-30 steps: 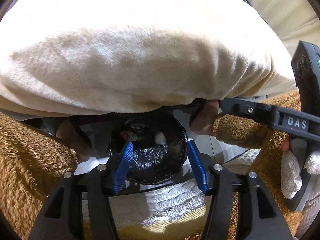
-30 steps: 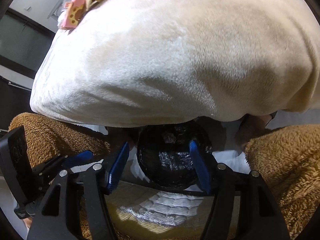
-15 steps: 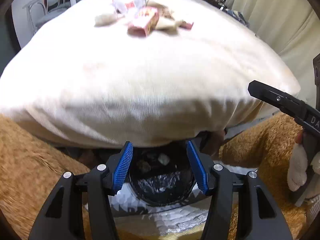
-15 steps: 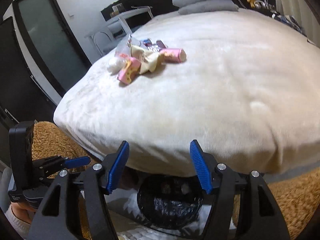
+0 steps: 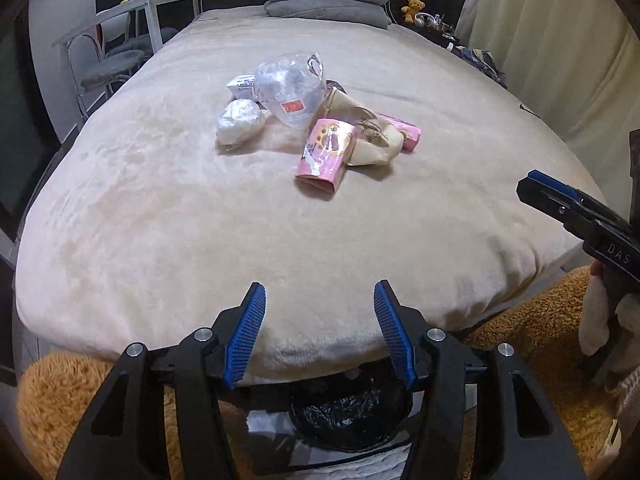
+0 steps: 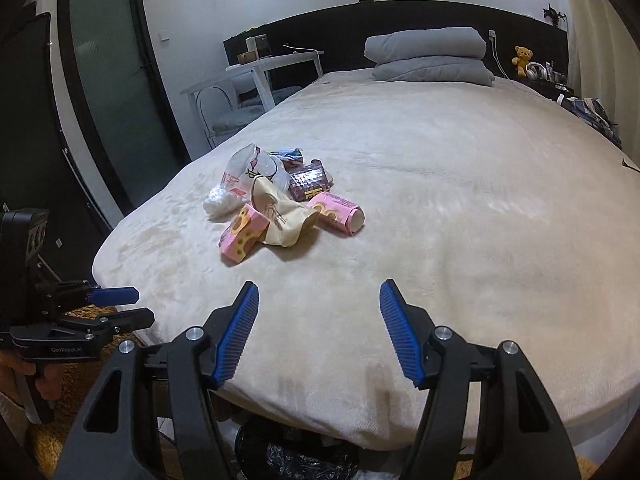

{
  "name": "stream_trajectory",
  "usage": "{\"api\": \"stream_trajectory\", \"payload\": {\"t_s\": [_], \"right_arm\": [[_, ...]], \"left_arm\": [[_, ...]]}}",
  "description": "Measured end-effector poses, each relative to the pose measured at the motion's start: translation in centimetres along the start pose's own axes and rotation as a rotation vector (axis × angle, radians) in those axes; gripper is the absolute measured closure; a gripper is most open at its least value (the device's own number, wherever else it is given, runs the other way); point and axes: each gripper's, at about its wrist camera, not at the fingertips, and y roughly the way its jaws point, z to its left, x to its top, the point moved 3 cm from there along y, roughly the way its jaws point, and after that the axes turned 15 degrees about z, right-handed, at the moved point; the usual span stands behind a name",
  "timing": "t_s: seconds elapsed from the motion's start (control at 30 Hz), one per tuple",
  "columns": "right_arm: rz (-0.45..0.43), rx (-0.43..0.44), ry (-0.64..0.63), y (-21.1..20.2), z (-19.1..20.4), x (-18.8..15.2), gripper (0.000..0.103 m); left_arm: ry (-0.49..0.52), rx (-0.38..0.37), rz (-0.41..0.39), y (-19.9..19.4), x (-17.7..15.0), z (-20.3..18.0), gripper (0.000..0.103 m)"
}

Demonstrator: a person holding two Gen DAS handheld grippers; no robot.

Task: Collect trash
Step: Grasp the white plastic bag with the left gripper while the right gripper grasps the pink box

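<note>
A pile of trash lies on the cream bed [image 5: 160, 220]: a pink box [image 5: 326, 152] [image 6: 243, 237], a beige crumpled bag [image 5: 372, 140] [image 6: 282, 216], a second pink carton [image 5: 406, 132] [image 6: 338, 212], a clear plastic bag [image 5: 290, 88] [image 6: 250, 170], a white wad [image 5: 240, 120] and a dark wrapper [image 6: 308, 184]. A bin lined with black plastic [image 5: 348, 416] [image 6: 304, 460] stands on the floor below the bed's foot. My left gripper [image 5: 320, 332] [image 6: 120, 304] and right gripper [image 6: 320, 332] [image 5: 552, 196] are both open and empty, held above the bed's near edge, well short of the pile.
Folded grey bedding [image 6: 430, 56] lies at the bed's head by a dark headboard. A white side table and chair [image 5: 120, 32] stand left of the bed. A brown shaggy rug [image 5: 52, 400] covers the floor. A curtain [image 5: 560, 60] hangs on the right.
Both grippers have risen from over the bin below the bed's edge to above the bed. The trash pile has come into view. Both stay open and empty.
</note>
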Motion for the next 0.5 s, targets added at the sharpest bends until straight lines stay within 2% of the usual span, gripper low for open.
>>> {"api": "stream_trajectory", "payload": {"t_s": [0.23,0.5], "right_arm": [[0.039,0.031,0.004,2.6,-2.0,2.2,0.04],[0.108,0.059,-0.023,6.1,-3.1,5.1,0.038]], "left_arm": [[-0.013,0.035,0.042,2.3,1.9,1.8,0.048],[0.003,0.084,0.061,4.2,5.5,3.8,0.048]]}}
